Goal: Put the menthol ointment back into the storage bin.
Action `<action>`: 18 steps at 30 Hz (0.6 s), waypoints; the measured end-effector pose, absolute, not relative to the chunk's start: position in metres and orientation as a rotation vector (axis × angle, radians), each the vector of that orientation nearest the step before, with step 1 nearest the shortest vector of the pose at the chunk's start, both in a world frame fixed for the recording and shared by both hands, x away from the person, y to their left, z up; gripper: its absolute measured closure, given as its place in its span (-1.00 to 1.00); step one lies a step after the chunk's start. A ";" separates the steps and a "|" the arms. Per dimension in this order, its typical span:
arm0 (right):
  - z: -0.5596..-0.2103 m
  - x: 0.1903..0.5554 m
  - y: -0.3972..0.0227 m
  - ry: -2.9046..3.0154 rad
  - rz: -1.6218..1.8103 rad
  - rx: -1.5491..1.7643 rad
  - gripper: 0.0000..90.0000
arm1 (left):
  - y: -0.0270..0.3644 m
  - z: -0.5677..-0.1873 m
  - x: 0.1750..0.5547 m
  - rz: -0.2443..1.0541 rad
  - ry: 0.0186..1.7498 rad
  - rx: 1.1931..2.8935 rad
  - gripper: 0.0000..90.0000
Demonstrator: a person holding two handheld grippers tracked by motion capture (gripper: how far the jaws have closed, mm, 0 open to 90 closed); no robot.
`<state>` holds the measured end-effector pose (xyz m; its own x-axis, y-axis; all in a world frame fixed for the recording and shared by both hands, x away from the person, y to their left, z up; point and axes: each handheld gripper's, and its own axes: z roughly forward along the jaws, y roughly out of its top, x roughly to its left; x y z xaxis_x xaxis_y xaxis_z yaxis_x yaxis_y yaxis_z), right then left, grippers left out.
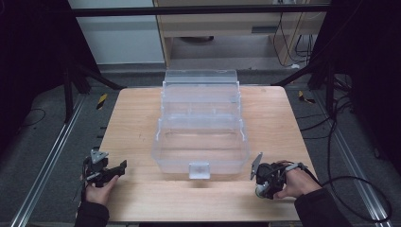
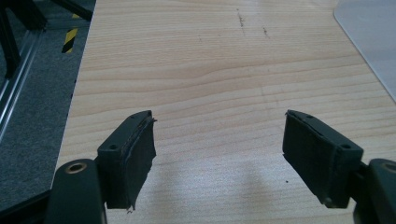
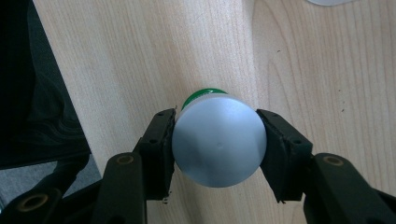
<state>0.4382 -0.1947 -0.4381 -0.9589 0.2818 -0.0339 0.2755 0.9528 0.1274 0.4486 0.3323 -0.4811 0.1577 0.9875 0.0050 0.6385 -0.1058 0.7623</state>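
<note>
a small round container (image 3: 219,142) with a grey-white lid and a green band stands on the wooden table (image 3: 116,56) near its front right edge, seen from above in the right gripper view. the right gripper (image 3: 219,149) pinches it, both black pads pressed against its sides. in the high view the clear plastic box (image 1: 201,125) sits open mid-table, just beyond. the left gripper (image 2: 219,154) hovers over bare wood at the front left, jaws spread wide with nothing between them.
</note>
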 end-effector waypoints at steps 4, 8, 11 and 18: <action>-0.438 0.439 -0.195 3.056 0.189 0.444 0.11 | 0.332 -0.482 0.449 0.720 1.549 1.821 -0.45; -0.438 0.440 -0.195 3.055 0.192 0.461 0.11 | 0.331 -0.482 0.450 0.716 1.550 1.825 -0.45; -0.436 0.441 -0.196 3.048 0.185 0.486 0.11 | 0.331 -0.482 0.450 0.717 1.552 1.826 -0.45; -0.423 0.443 -0.204 3.021 0.241 0.537 0.11 | 0.330 -0.483 0.451 0.716 1.551 1.834 -0.45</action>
<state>0.4426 -0.2040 -0.4227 -0.9371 0.3473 -0.0353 0.3374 0.9269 0.1644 0.4513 0.3301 -0.4829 0.1613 0.9869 0.0099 0.6479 -0.1135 0.7532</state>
